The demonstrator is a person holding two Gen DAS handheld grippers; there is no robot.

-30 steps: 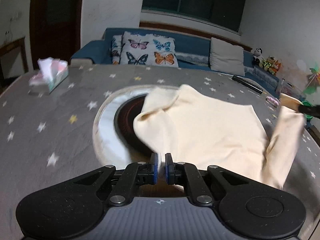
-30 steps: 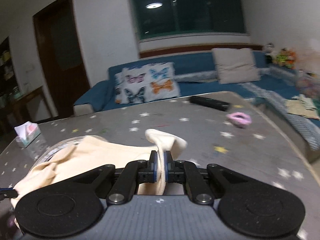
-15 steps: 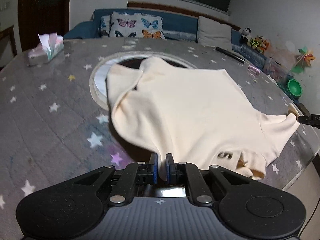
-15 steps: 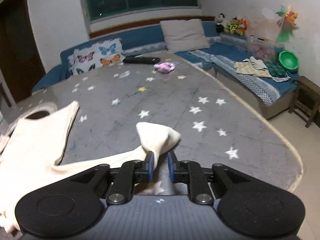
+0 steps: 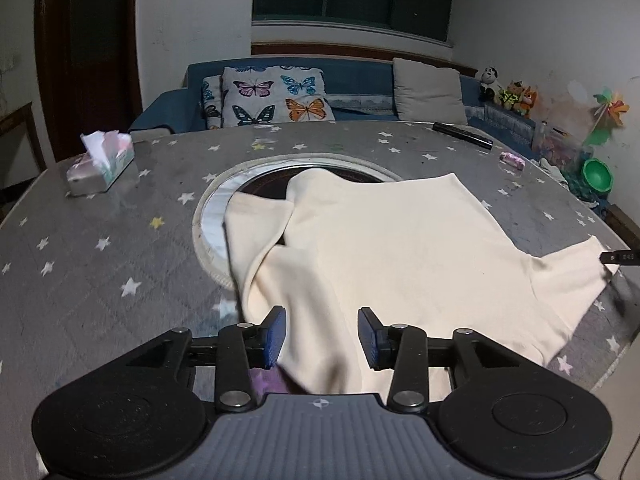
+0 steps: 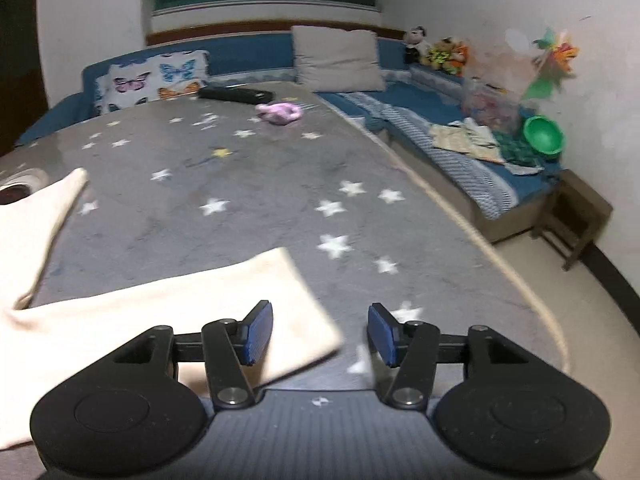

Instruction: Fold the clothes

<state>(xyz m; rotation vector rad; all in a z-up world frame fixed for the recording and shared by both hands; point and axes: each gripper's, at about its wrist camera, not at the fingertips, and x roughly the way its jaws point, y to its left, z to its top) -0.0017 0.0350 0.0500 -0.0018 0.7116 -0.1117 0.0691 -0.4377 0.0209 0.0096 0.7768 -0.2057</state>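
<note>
A cream long-sleeved shirt [image 5: 392,240] lies spread on the grey star-patterned table [image 5: 100,248], partly over a round inset in the middle. My left gripper [image 5: 322,336] is open, its blue pads on either side of the shirt's near edge, which droops between them. My right gripper [image 6: 320,332] is open above the end of the shirt's right sleeve [image 6: 192,312], which lies flat on the table; the left pad overlaps the cuff. The right gripper's tip [image 5: 618,257] shows at the far right edge of the left wrist view.
A tissue box [image 5: 102,164] stands at the table's left. A black remote [image 6: 236,95] and a pink object [image 6: 280,112] lie at the far side. A blue sofa with cushions [image 5: 276,96] runs behind. The table's right edge [image 6: 520,280] drops to the floor.
Both grippers have opened and let go of the shirt. The shirt, lifted a second ago, now lies spread on the table with the right sleeve laid flat.
</note>
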